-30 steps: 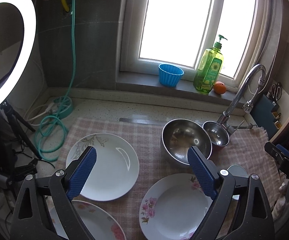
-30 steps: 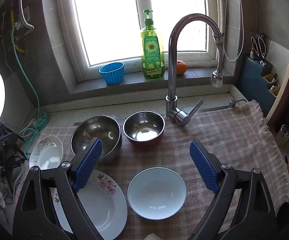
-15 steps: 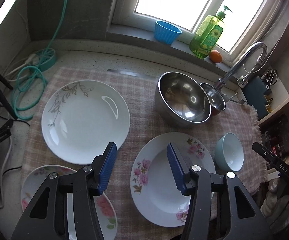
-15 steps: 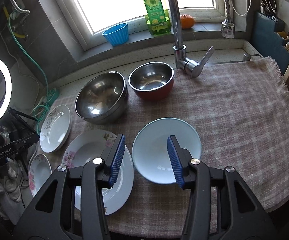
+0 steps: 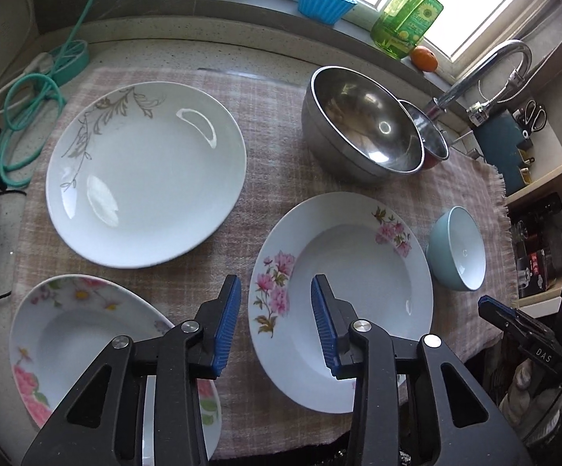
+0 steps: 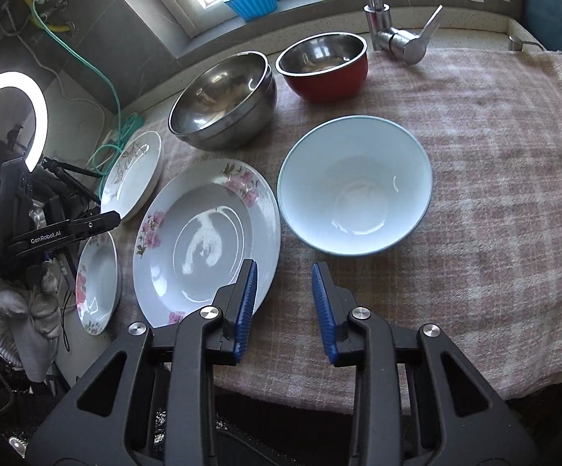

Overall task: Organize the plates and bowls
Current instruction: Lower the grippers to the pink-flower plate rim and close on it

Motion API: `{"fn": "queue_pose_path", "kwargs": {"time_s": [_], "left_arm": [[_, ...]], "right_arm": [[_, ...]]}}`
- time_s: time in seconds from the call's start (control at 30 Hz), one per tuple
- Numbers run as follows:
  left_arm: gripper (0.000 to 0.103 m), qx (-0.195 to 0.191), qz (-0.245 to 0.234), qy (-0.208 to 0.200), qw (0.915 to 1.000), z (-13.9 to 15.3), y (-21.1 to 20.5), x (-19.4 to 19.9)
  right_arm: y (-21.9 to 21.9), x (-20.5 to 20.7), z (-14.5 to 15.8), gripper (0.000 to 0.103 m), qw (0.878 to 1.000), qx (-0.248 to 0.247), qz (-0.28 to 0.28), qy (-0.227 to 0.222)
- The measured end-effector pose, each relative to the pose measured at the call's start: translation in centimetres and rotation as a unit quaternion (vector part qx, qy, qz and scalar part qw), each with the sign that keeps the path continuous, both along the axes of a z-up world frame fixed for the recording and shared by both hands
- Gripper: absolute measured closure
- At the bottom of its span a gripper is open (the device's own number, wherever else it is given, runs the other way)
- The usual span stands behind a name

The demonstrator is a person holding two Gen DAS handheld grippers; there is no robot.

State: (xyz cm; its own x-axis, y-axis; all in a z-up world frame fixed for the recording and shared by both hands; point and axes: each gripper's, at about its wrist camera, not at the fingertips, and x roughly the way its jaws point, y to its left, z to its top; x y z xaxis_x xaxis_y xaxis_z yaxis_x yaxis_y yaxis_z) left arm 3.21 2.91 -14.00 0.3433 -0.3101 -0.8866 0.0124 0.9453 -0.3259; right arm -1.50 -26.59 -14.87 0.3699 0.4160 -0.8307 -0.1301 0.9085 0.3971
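- Left gripper (image 5: 275, 320): nearest in the left wrist view, jaws closing, nothing between the pads. A second ago they were spread wide; now only a narrow gap is left. The view has also tipped from the window down to the cloth.
- Right gripper (image 6: 284, 308): same story, jaws closing on air, pitched down over the checked cloth (image 6: 475, 194) where earlier it faced the tap.
- We read both as lowered and aiming at a first pick; nothing stacked yet, task at its start.
- Rose plate (image 5: 339, 303): its near-left rim sits in the gap ahead of the left jaws. Contact we cannot tell; it looks just short.
- Small floral plate (image 5: 86, 334): just left of the left gripper, partly under its frame.
- Blue bowl (image 6: 354, 184): just beyond the right gripper, upright, apart from the pads, touching or nearly touching the rose plate's rim.
- Leaf plate (image 5: 145, 171): farther back on the left, lying flat.
- Big steel bowl (image 5: 362, 132) and red bowl (image 6: 325, 64): at the back, side by side, near the tap (image 6: 393, 35).
- On the sill beyond: blue cup (image 5: 325, 0), soap bottle (image 5: 409, 23), orange (image 5: 423, 58).
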Motion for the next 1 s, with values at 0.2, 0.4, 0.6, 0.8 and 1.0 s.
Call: {"fn": "queue_pose_path", "kwargs": {"time_s": [0.2, 0.4, 0.6, 0.8, 1.0], "left_arm": [[0.072, -0.004, -0.001, 0.018, 0.9998, -1.1, -0.2, 0.1], [0.075, -0.011, 0.005, 0.034, 0.9994, -2.1, 0.1, 0.2], [0.075, -0.013, 0.01, 0.044, 0.9989, -2.9, 0.1, 0.4], [0.076, -0.017, 0.017, 0.051, 0.9984, -3.5, 0.2, 0.5], [0.082, -0.015, 0.008, 0.055, 0.9983, -3.9, -0.1, 0.9]], "right_arm": [[0.1, 0.3, -2.4, 0.078, 0.999, 0.029, -0.002, 0.032], [0.7, 0.9, -3.7, 0.08, 0.998, 0.041, 0.001, 0.047], [1.6, 1.6, -4.4, 0.081, 0.998, 0.034, 0.014, 0.049], [1.9, 2.2, -5.2, 0.085, 0.997, 0.043, 0.01, 0.06], [2.0, 2.6, -5.7, 0.086, 0.997, 0.048, 0.011, 0.064]]}}
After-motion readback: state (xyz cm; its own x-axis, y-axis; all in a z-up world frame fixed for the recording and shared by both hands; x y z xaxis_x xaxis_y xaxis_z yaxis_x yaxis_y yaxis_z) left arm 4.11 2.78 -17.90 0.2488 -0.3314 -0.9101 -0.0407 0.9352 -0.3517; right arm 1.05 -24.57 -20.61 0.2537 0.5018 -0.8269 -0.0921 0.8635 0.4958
